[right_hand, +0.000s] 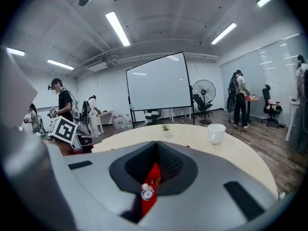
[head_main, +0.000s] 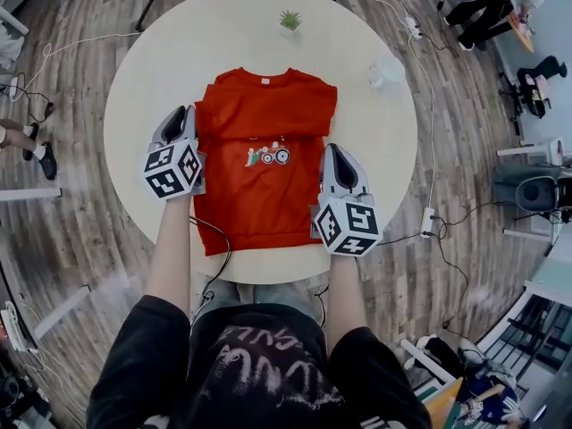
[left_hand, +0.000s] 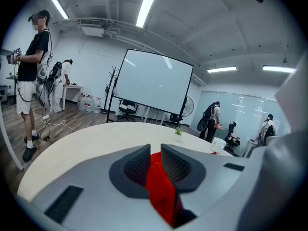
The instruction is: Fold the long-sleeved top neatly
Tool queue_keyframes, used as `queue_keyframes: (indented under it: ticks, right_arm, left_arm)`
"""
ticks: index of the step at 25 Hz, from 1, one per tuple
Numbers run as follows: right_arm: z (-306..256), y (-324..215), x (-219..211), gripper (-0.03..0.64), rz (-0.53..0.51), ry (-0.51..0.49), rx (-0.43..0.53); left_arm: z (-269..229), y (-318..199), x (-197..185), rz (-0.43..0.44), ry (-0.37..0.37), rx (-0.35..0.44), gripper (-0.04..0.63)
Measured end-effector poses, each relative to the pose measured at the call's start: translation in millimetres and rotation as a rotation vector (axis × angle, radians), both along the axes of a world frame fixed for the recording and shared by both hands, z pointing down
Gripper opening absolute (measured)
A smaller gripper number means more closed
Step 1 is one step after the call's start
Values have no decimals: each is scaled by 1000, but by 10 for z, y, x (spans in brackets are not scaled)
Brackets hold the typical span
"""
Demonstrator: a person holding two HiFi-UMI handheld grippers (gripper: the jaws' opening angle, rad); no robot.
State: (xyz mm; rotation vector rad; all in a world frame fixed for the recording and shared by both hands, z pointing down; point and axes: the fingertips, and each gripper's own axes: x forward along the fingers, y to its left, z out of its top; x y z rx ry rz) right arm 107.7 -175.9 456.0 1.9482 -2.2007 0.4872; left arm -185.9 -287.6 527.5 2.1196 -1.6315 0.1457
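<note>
The left claw (head_main: 183, 114) sits at the left edge of the red long-sleeved top (head_main: 259, 186) and covers that edge in the head view, while its marker cube hides the hand behind it. In the left gripper view, its jaws stand a little apart with a fold of red cloth in the gap; whether the pads press it is hard to tell. The top lies flat, neck away from the person, in the middle of the round pale desk (head_main: 143, 105), with its hem near the front rim. A small potted plant (head_main: 290, 21) stands beyond the collar and a white cup (head_main: 387, 71) further right. The right claw (head_main: 336, 152) is closed on the top's right edge, pinching red cloth with a scrap of print. The floor (head_main: 71, 204) is wood plank.
</note>
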Motion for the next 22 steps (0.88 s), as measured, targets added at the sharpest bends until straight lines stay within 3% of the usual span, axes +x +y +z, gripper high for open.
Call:
queue_keyframes:
  ticks: [3,5,7,12,18,22]
  right_arm:
    - [-59,14,-76,5,-3,-2,12]
    - [-112,42,-130,5,-2,-3,23]
    - [-188,95,-187,5,3,-4,37]
    - [-398,360,-355,5,34,-1,72]
    - [-615,668,-352,5,81,9,109]
    - [-748,925,-259,5,85,7,127]
  left_arm:
    - [-129,62,-82,12,-22,28,30]
    - [-261,121,-120,35,-74,63,9]
    - [-419,194,-131,69,-123,105,9]
    - [-792,452,-215,127,-115,181,9]
    - [-1225,719,-159,208,-200,290,9]
    - [-1439,1025,-129,205,-212,328,9]
